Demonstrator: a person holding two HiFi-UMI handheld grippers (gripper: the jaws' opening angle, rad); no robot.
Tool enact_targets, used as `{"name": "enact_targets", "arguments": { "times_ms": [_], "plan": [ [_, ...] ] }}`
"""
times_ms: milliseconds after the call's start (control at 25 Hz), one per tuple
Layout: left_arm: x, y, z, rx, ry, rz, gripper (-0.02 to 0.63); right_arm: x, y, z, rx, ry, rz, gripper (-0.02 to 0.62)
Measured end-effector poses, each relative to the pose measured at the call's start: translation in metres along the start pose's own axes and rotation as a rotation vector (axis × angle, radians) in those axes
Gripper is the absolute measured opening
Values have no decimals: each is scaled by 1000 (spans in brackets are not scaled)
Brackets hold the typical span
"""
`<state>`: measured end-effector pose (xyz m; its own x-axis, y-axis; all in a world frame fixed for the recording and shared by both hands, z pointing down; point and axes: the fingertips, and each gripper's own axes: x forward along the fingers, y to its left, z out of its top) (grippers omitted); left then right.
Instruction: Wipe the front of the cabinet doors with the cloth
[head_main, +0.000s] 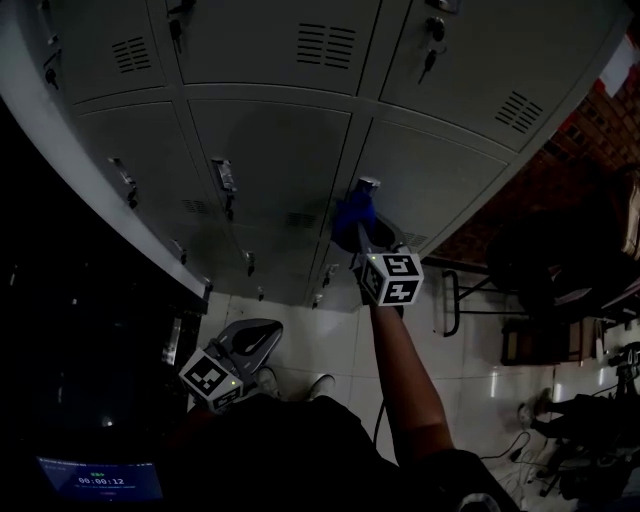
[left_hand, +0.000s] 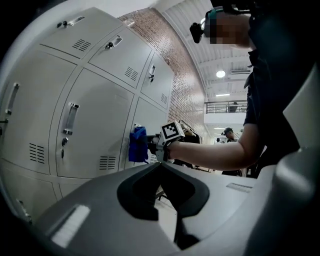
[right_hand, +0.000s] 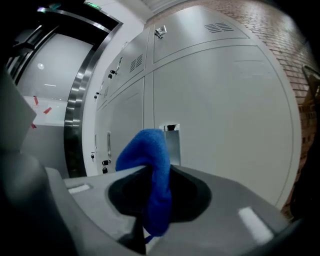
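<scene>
My right claw (head_main: 362, 232) is clamped on the blue cloth (head_main: 350, 212), which bunches out past the jaws and meets the cabinet door (head_main: 440, 180) just beside its metal handle (head_main: 367, 184). In my right gripper view the handle stands at twelve o'clock from the cloth.

To wipe well, I would press the cloth flat and sweep toward three o'clock across the bare panel. The strokes should overlap, and the jaw tips should stay off the paint (only the fabric should touch).

My right forearm (head_main: 405, 370) reaches straight out, the marker cube nearest me. My left claw (head_main: 250, 345) hangs low at seven o'clock in the head view, jaws together on nothing, well apart from the doors.
</scene>
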<state>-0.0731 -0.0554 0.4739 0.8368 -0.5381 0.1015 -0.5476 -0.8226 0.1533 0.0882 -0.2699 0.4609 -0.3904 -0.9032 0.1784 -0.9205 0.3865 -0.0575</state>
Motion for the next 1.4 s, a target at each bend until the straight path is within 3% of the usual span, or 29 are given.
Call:
{"name": "enact_targets", "arguments": {
  "times_ms": [240,480,1400],
  "plan": [
    [-12,10,-5,-7,9,34,0,17,-7,-15,-7,32,-22,67],
    [-3,6,-4,-14,9,17,0,14,-28,-18,-23,37,-38,67],
    [44,-20,-7,0,37,-82,0,-86,-202,-52,61,73,-362,67]
  ]
}}
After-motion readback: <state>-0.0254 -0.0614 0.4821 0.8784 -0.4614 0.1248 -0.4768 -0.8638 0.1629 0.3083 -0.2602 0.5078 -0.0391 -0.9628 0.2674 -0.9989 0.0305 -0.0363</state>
